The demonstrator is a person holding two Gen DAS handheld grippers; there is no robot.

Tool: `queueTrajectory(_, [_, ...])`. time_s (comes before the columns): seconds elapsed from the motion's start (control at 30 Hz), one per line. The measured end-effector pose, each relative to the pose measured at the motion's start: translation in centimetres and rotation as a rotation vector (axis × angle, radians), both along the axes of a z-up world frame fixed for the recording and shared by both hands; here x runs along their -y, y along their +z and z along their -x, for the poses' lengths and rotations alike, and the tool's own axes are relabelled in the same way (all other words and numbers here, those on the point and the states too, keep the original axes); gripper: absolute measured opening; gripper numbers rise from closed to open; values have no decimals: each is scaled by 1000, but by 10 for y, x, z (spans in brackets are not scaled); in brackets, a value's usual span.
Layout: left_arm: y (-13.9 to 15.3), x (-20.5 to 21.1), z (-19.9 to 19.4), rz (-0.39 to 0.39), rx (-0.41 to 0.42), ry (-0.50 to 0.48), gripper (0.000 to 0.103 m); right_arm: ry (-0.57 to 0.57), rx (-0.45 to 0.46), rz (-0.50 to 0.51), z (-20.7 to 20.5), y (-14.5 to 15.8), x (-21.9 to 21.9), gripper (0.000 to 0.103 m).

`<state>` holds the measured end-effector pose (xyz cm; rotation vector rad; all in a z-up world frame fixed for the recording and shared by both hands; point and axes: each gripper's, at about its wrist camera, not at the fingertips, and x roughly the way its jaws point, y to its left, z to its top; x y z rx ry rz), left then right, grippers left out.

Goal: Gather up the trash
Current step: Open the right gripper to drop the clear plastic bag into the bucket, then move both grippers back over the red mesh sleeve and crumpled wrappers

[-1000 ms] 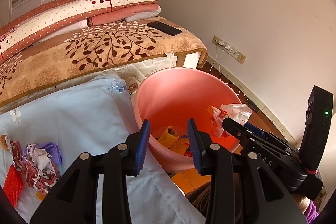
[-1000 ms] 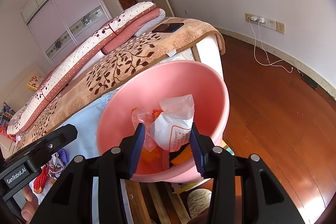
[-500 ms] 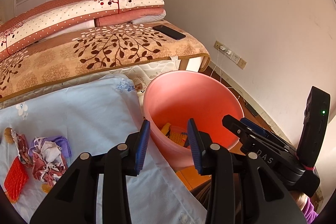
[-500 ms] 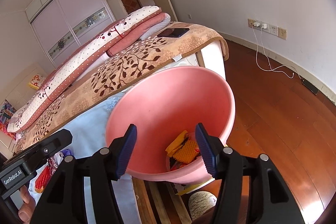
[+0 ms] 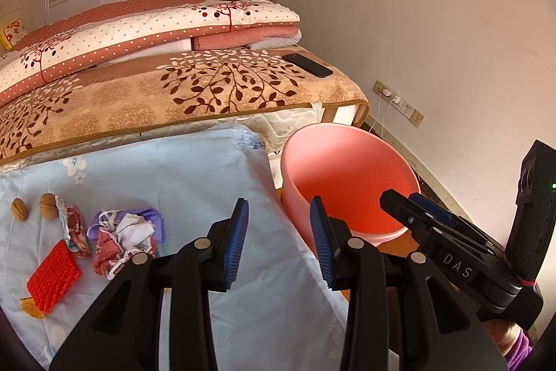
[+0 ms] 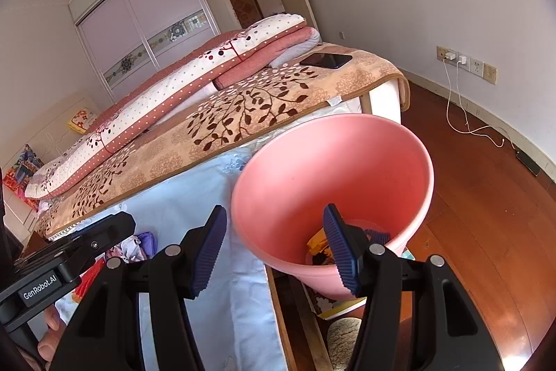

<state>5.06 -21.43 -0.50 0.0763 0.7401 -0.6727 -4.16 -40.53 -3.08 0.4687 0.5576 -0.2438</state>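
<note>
A pink bin (image 5: 351,186) stands on the floor beside the bed; in the right wrist view the bin (image 6: 333,169) holds trash at its bottom (image 6: 318,244). On the light blue sheet (image 5: 166,172) lie crumpled wrappers (image 5: 120,239), a red ridged piece (image 5: 54,275) and two walnuts (image 5: 33,206). My left gripper (image 5: 279,242) is open and empty above the sheet's edge. My right gripper (image 6: 276,249) is open and empty at the bin's rim; it also shows in the left wrist view (image 5: 431,221).
A brown leaf-patterned blanket (image 5: 194,93) with a dark phone (image 5: 307,65) and folded quilts (image 5: 139,30) covers the bed behind. A wooden floor (image 6: 486,197) with a charger cable (image 6: 462,120) lies to the right, by the wall.
My right gripper opened and dropped the white and orange wrapper into the bin, then drew back. My left gripper turned left and back, so the trash on the sheet is more in view.
</note>
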Motion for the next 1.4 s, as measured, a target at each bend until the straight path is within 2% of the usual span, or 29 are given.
queueTrajectory(0.4, [-4,-70,-3,-34,16,96,37,118,-32,40,-16,0,-57,57])
queueTrajectory(0.73, [-22,-145,-6,-153,53,179,37,199,-57,81,-23,-2,-95,57])
queueTrajectory(0.97, [-40,-190,-14,-246,29,211,37,262,-77,100,-32,-7,-119,57])
queueTrajectory(1.2, [-58,-193,-21,-298,5,170,37,307,-106,112,-38,-13,-137,57])
queueTrajectory(1.4, [-72,-181,-27,-387,73,131,37,323,-124,100,-41,-16,-141,57])
